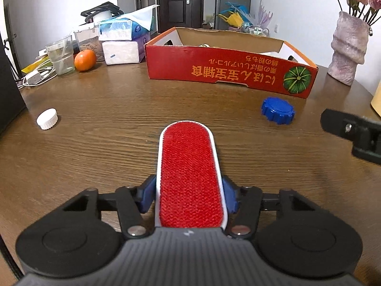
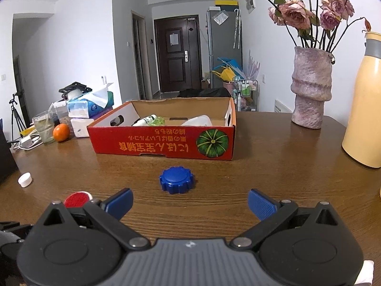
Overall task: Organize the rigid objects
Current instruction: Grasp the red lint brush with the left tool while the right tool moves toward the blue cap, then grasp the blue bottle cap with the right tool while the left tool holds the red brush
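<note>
Both grippers have black linked arms, round black side discs and silver pivot screws. The left gripper (image 1: 189, 196) and right gripper (image 2: 190, 203) carry blue ribbed fingertips (image 2: 260, 205) and ridged grey bodies.

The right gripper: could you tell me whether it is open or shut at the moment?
Open. In the right wrist view the right gripper has its blue fingers spread wide with bare table between them, empty, facing the blue cap.

Light: even, soft indoor brightness in both views.
Glare: a pale sheen lay on the tabletop (image 2: 273, 143) near the vase (image 2: 310, 88).
Shadows: faint, short.
Distortion: fisheye bending, dark vignetted corners.
Focus: mostly sharp.
</note>
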Demonstrator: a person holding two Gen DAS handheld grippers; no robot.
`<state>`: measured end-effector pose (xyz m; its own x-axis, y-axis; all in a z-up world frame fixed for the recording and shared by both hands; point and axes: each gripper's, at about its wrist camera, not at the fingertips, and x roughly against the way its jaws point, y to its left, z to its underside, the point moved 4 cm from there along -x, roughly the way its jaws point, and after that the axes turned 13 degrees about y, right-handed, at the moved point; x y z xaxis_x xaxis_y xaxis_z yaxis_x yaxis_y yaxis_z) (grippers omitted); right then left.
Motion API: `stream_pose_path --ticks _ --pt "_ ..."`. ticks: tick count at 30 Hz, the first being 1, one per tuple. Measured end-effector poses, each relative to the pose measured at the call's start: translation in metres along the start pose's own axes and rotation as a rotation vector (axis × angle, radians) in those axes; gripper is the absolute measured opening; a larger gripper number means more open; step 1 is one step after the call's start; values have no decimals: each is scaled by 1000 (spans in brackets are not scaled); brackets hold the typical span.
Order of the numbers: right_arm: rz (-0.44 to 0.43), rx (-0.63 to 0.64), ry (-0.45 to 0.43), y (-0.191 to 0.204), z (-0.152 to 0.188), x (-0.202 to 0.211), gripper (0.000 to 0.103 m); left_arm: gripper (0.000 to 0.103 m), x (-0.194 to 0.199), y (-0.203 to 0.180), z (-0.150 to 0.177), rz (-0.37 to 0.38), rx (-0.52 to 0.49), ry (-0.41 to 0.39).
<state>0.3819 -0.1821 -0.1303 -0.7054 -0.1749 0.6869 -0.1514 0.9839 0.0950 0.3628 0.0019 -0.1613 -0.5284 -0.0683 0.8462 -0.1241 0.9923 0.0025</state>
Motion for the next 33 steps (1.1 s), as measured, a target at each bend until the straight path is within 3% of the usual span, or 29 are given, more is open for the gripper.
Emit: stream_pose_path --ticks 7,20,33 --pt "3 4 16 1 3 -9 103 57 1 7 -6 50 17 -2" --pt "-9 -4 27 5 5 -38 103 57 21 34 -28 115 78 -81" --pt "17 18 71 20 -7 -69 103 57 27 53 -72 96 67 -156"
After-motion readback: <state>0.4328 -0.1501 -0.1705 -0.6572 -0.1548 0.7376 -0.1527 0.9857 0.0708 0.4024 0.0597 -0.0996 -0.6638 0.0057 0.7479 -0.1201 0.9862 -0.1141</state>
